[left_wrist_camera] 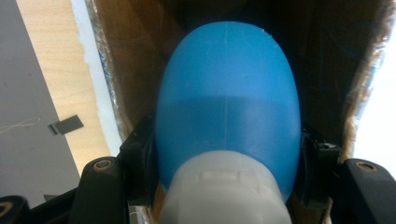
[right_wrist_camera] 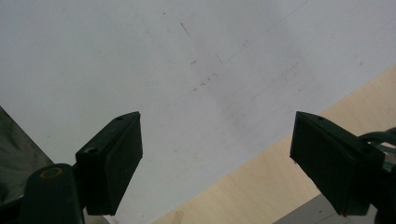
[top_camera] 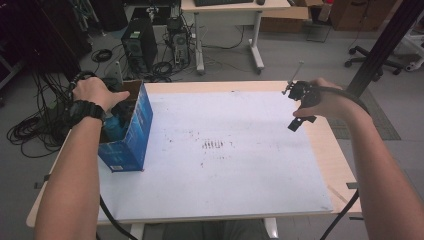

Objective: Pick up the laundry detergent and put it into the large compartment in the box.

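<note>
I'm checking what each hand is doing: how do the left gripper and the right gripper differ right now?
The left gripper is shut on a blue bottle; the right gripper is open with nothing between its jaws. The left gripper is down inside the blue cardboard box at the table's left; the right gripper hangs above the white sheet near its right edge. Both have two black jaws.

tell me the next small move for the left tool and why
Probably lower a little further, then open. The left tool is shut on the blue bottle, which hangs inside the open blue box, with its base hidden, so contact with the bottom can't be confirmed.
</note>
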Demonstrator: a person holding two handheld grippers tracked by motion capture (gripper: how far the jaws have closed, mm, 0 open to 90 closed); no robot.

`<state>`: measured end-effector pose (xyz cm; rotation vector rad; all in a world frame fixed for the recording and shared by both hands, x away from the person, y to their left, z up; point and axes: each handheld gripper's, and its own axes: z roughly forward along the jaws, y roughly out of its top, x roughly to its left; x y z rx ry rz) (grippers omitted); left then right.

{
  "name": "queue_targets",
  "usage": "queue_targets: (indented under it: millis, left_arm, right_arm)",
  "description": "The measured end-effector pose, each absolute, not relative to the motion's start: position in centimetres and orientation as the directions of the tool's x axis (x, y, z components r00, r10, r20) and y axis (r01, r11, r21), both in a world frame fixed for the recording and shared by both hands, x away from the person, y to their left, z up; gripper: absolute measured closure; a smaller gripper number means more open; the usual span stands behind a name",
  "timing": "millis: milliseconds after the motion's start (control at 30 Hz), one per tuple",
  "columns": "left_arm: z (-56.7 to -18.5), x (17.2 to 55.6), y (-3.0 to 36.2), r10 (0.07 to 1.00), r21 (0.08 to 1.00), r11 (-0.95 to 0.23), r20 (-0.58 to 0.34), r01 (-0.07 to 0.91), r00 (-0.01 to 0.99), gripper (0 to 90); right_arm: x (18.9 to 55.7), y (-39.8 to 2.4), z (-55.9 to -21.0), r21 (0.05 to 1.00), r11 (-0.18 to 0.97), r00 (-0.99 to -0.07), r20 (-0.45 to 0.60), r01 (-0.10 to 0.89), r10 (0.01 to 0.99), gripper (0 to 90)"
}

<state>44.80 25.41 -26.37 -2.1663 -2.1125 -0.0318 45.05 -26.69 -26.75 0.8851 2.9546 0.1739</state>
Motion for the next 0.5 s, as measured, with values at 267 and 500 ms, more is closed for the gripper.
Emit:
queue_targets:
  millis: [267, 500]
  left_arm:
    - [-27.14, 44.81, 25.44, 0.996, -0.053, -0.027, 0.085, 0.998, 0.032, 37.3]
    - [-27.47, 44.84, 25.33, 0.995, -0.053, -0.034, 0.089, 0.998, 0.038, 37.2]
  right_arm:
    - [45.01, -26.83, -26.78, 0.123, 0.827, -0.832, -0.019, 0.548, 0.555, 16.9]
    - [45.04, -26.92, -26.85, 0.124, 0.826, -0.831, -0.017, 0.55, 0.556, 16.9]
